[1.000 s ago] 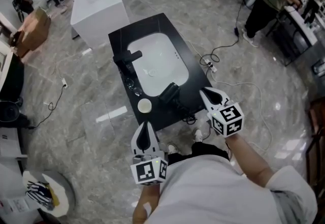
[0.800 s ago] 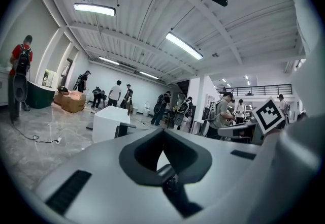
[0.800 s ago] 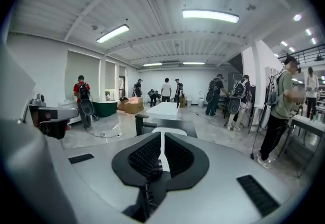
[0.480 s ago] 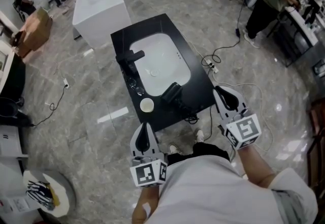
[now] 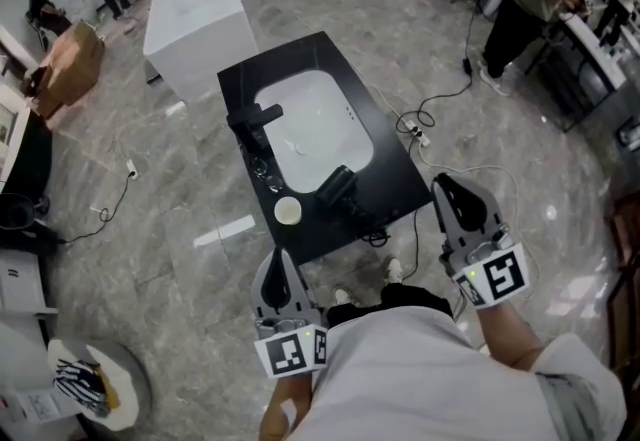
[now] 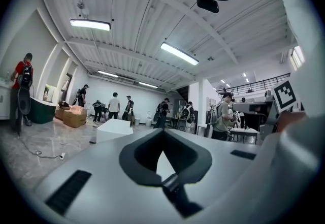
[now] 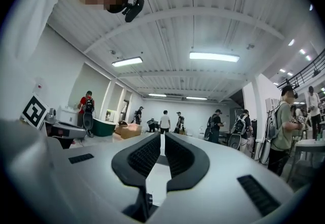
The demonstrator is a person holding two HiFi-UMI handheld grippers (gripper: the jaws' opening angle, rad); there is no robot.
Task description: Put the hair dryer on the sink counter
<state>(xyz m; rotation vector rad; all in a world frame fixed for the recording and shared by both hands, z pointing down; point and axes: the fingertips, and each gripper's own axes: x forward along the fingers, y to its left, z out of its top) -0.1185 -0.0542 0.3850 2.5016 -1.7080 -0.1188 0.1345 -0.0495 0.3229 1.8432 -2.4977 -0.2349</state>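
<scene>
- Fingers: both pairs clenched tip to tip, grasping nothing; left gripper, right gripper.
- Black hair dryer: lying on black sink surface, ahead, between both grippers; long axis diagonal, cord end toward right gripper.

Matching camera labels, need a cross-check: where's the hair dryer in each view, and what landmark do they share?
Head view: hair dryer lies on the black sink counter, at the near corner of the basin.
Left gripper view: not in it.
Right gripper view: not in it.
Shared landmark: brown cardboard box, far left in the head view, left of centre in the left gripper view and the right gripper view.
</scene>
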